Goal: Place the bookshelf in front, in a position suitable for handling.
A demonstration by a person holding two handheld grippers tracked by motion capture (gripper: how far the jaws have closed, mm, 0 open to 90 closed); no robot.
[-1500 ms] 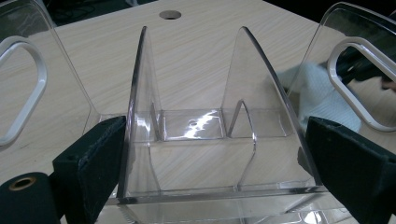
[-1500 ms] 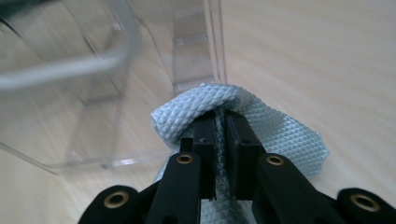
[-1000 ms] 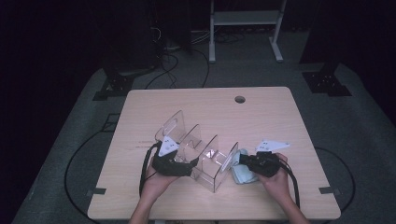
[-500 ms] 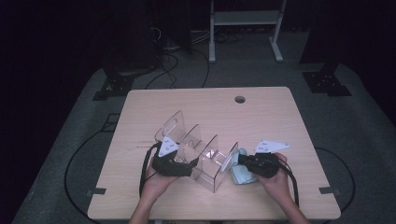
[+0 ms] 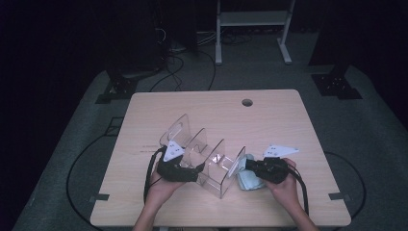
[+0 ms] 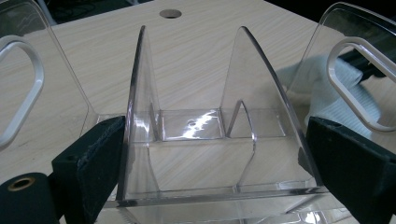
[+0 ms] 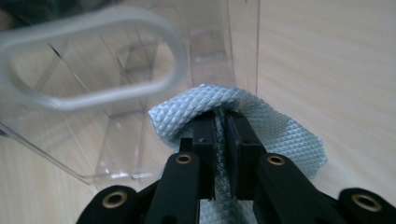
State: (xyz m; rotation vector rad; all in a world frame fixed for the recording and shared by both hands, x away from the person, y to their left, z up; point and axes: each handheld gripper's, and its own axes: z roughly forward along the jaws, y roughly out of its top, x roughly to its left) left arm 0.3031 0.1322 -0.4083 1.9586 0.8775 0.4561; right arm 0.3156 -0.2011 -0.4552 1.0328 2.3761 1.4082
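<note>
A clear acrylic organizer [image 5: 211, 159] with upright dividers stands on the wooden table [image 5: 269, 120], near its front. My left gripper [image 5: 199, 169] clamps it from the left end; in the left gripper view the two black jaws [image 6: 215, 126] press on the outer walls of the organizer [image 6: 201, 121]. My right gripper [image 5: 248, 167] is shut on a light blue cloth [image 5: 246, 182] and holds it against the organizer's right end panel. In the right gripper view the jaws [image 7: 223, 116] pinch a fold of the cloth [image 7: 280, 135] beside the panel's oval handle cut-out [image 7: 93, 60].
A round cable hole [image 5: 247, 102] sits near the table's far edge. Beyond the table, a white metal stand [image 5: 250, 29], black stand bases [image 5: 337, 82] and cables lie on the dark floor. Bare tabletop stretches behind the organizer.
</note>
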